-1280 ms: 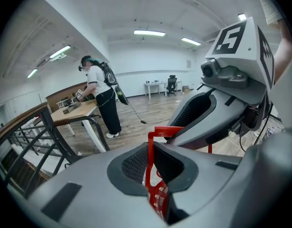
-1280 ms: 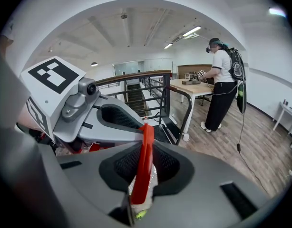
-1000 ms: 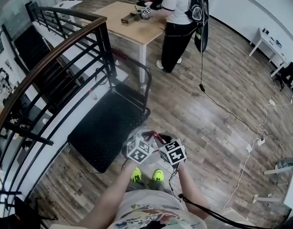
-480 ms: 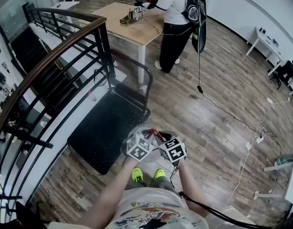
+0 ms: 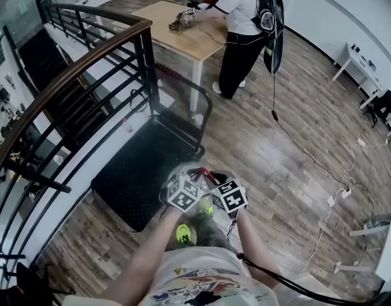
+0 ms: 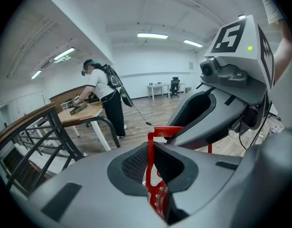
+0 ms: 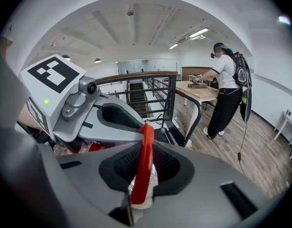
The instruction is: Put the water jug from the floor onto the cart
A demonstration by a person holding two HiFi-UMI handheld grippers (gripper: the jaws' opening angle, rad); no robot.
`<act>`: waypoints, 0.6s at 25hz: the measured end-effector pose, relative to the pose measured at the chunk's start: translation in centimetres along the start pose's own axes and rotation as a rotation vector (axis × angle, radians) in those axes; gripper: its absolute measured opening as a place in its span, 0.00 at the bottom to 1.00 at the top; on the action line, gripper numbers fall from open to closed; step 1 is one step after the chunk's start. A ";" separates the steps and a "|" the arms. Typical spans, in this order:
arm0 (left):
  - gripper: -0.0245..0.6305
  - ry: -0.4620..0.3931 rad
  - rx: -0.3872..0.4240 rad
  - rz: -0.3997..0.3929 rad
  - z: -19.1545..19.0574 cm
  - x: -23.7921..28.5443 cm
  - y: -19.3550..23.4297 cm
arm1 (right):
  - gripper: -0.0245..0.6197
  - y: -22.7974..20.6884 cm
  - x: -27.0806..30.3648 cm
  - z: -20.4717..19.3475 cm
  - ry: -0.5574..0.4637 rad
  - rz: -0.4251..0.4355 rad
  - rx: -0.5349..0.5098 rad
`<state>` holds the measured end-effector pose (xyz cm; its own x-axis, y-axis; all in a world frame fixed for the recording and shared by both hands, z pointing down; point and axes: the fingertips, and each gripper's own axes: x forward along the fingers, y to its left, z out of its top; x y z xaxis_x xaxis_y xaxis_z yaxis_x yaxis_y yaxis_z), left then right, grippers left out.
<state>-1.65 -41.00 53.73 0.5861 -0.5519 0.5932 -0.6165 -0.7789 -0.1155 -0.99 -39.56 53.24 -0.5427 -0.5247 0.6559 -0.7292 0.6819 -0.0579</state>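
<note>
Water jug [image 7: 147,188] mostly hidden behind fingers [image 7: 203,177].

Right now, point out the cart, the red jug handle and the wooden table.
cart [image 5: 141,164], head view, on its black deck.
red jug handle [image 7: 143,160], right gripper view, on the strap between the jaws.
wooden table [image 5: 176,36], head view, on its top.

Wood-plank floor [image 5: 291,139]; carries a black flat cart [image 5: 141,171] beside the railing [image 5: 74,75], a wooden table [image 5: 183,27] beyond, cables [image 5: 308,152] trailing at right.

Grey tongs [image 6: 153,151] (checkered marker cubes [image 5: 184,192]), neon-green shoes [image 5: 183,233].
</note>
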 end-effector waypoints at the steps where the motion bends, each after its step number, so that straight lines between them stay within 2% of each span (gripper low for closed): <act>1: 0.09 0.001 -0.008 0.008 -0.2 0.1 0.6 | 0.13 0.0 0.5 0.4 0.001 0.008 -0.005; 15: 0.09 0.072 -0.122 0.155 -1.7 2.6 11.5 | 0.13 -2.5 9.6 6.5 0.017 0.189 -0.089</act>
<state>-8.08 -50.87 55.36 0.4424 -0.6363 0.6320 -0.7582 -0.6417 -0.1153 -7.05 -49.64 54.85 -0.6586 -0.3749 0.6524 -0.5747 0.8103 -0.1145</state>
